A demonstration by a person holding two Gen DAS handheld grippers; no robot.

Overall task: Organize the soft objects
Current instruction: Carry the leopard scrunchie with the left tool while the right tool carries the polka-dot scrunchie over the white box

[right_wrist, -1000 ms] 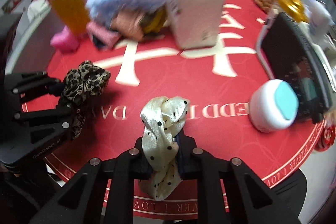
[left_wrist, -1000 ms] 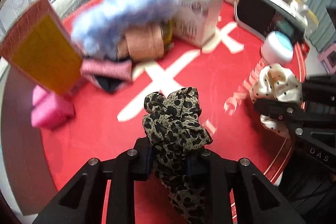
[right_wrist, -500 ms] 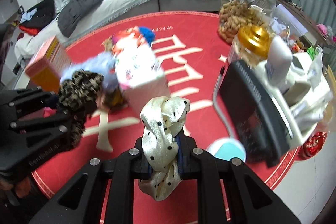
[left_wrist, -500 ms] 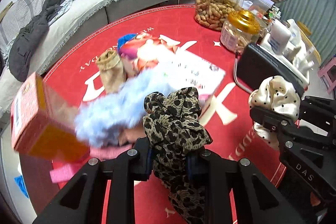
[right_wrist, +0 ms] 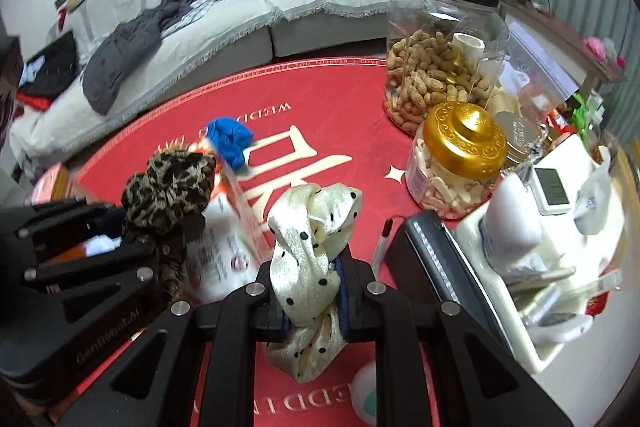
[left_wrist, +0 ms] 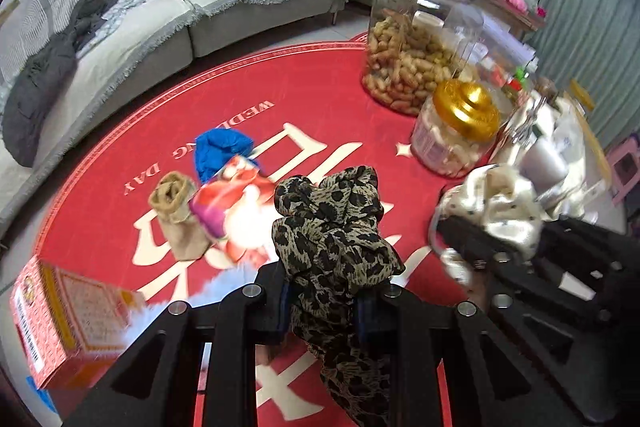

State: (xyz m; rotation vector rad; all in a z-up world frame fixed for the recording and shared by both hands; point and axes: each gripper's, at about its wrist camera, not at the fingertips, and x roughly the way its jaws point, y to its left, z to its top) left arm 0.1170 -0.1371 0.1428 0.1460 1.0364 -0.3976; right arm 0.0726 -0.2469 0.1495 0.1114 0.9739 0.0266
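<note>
Holding a leopard-print scrunchie (left_wrist: 334,247), the left gripper (left_wrist: 323,301) has its jaws closed on the fabric, raised above the round red surface (left_wrist: 320,99). Right gripper (right_wrist: 311,301): jaws closed on a cream polka-dot scrunchie (right_wrist: 310,255), likewise lifted, beside the left one. On the surface: blue cloth (left_wrist: 220,151), tan rolled sock (left_wrist: 176,211) and a colourful pack near the centre; peanut jar (right_wrist: 436,67) and gold-lidded jar (right_wrist: 456,159) toward the far right edge; orange-red box (left_wrist: 64,323) at the near left edge.
</note>
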